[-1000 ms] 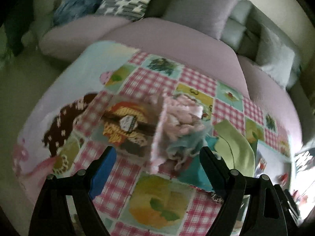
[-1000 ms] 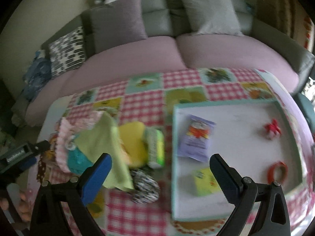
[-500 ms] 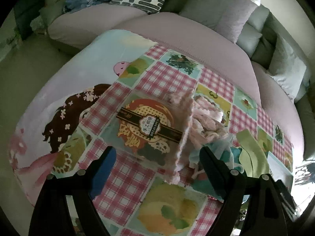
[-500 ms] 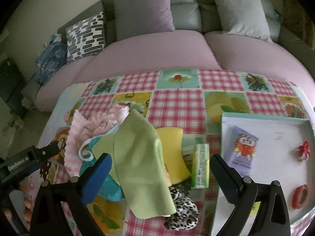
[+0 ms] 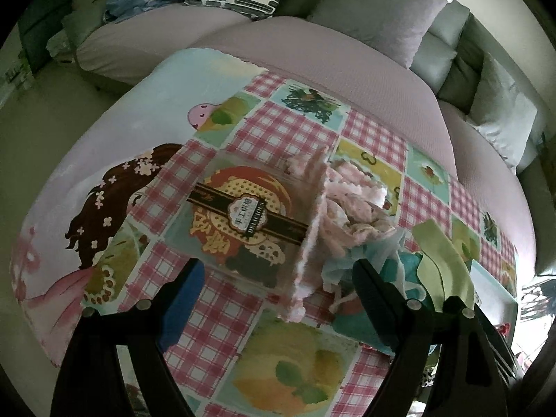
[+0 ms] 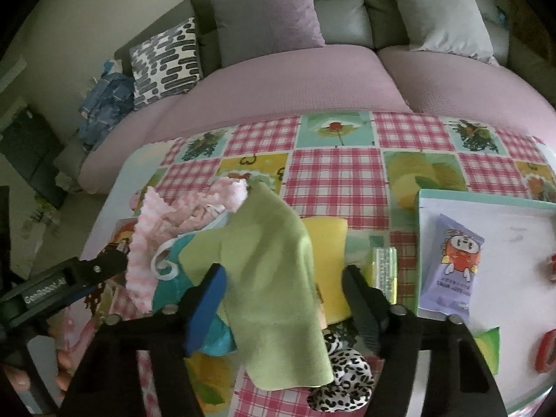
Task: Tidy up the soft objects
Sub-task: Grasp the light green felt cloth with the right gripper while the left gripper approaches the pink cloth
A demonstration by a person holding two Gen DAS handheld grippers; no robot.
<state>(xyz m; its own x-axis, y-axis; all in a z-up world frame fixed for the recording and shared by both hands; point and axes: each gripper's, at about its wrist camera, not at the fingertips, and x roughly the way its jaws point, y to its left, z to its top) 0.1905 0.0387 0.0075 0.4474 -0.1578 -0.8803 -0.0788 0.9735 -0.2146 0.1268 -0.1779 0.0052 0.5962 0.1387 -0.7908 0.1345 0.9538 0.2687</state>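
A pile of soft things lies on the checked tablecloth [image 6: 333, 170]: a pink fluffy cloth [image 6: 153, 239], a teal cloth [image 6: 170, 281], a light green cloth [image 6: 274, 278], a yellow sponge [image 6: 326, 243] and a leopard-print scrunchie [image 6: 344, 385]. My right gripper [image 6: 283, 305] is open, its jaws either side of the green cloth's lower part. My left gripper [image 5: 278, 288] is open, just in front of a clear snack box [image 5: 243, 219] and the pink cloth [image 5: 330, 208]. The left gripper also shows in the right wrist view [image 6: 87, 271], beside the pile's left edge.
A white tray with a teal rim [image 6: 486, 203] at the right holds a purple snack packet [image 6: 455, 264], red hair ties [image 6: 545, 351] and a green packet. A green pack [image 6: 384, 271] lies beside the tray. A pink-covered sofa with cushions [image 6: 271, 10] stands behind the table.
Both grippers have moved in towards the pile. The right gripper swung left from the tray and now straddles the green cloth. The left gripper's view has shifted towards the snack box.
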